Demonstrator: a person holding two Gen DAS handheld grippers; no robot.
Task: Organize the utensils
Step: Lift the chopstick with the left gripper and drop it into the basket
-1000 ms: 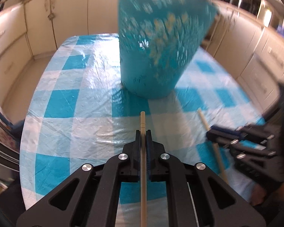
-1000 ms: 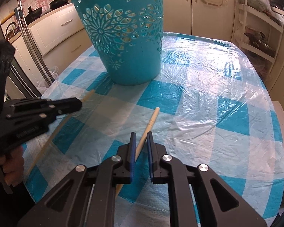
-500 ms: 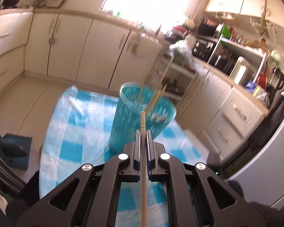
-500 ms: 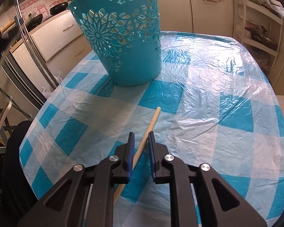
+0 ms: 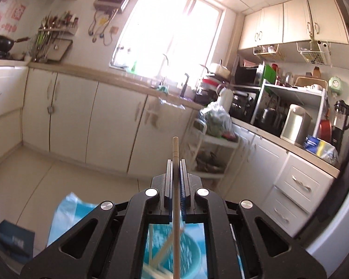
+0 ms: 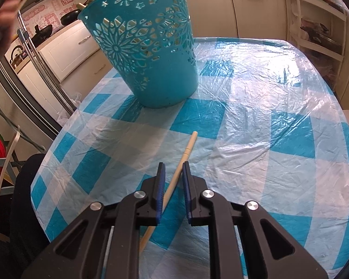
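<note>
Left wrist view only: left gripper (image 5: 175, 162) clamped on a thin pale wooden chopstick (image 5: 175, 209), long axis along the fingers, tip toward the cream kitchen cabinets (image 5: 114, 121); below it, a blurred teal perforated plastic basket (image 5: 188, 253) holding more sticks.

Right wrist view only: right gripper (image 6: 173, 166), jaws narrowly apart, straddling a second pale wooden chopstick (image 6: 186, 153) without pressing it. It lies flat on the blue-and-white checked plastic tablecloth (image 6: 279, 139), pointing toward the basket, well short of it.
</note>
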